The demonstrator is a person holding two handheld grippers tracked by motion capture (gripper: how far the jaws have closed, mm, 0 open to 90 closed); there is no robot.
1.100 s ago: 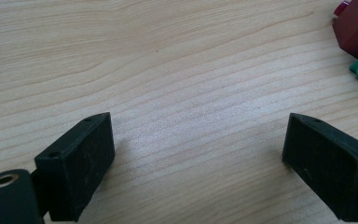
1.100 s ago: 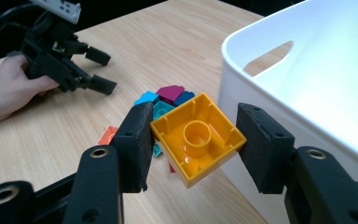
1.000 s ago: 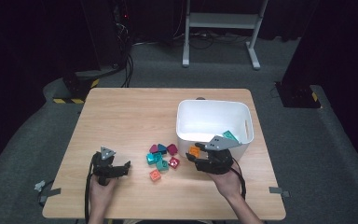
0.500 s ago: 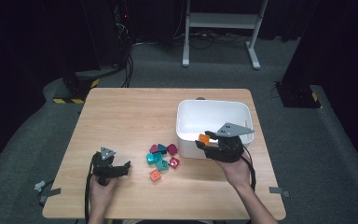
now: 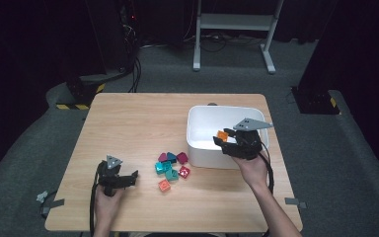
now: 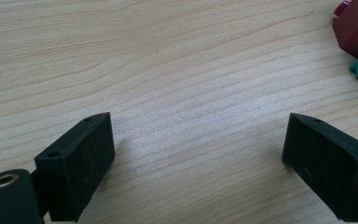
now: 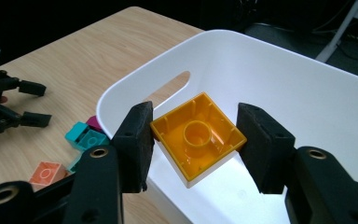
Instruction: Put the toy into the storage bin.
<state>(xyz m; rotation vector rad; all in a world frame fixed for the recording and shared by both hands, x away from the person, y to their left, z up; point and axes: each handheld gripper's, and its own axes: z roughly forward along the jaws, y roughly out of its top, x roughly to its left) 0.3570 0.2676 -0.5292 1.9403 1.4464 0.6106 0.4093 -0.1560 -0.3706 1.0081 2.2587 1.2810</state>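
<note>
Right gripper [image 7: 193, 140] w/ orange block [image 7: 198, 137] now over white bin [image 5: 197, 143], underside in its view, left gripper [image 6: 196, 158] open, empty.

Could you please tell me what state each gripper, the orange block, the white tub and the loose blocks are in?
Right gripper: shut on the orange plastic block, above the tub.
Orange plastic block: held tilted, hollow underside towards the camera.
White plastic tub: upright; no blocks seen inside.
Left gripper: open, nothing between its jaws.
Loose plastic blocks: clustered on the wooden table.

Two black handheld grippers, left gripper [image 5: 131, 176], right gripper [image 5: 221, 141], blocky matte jaws with small round screw holes (brass-ringed at the base), grey triangular top plates, trailing black cables, bare forearms.
</note>
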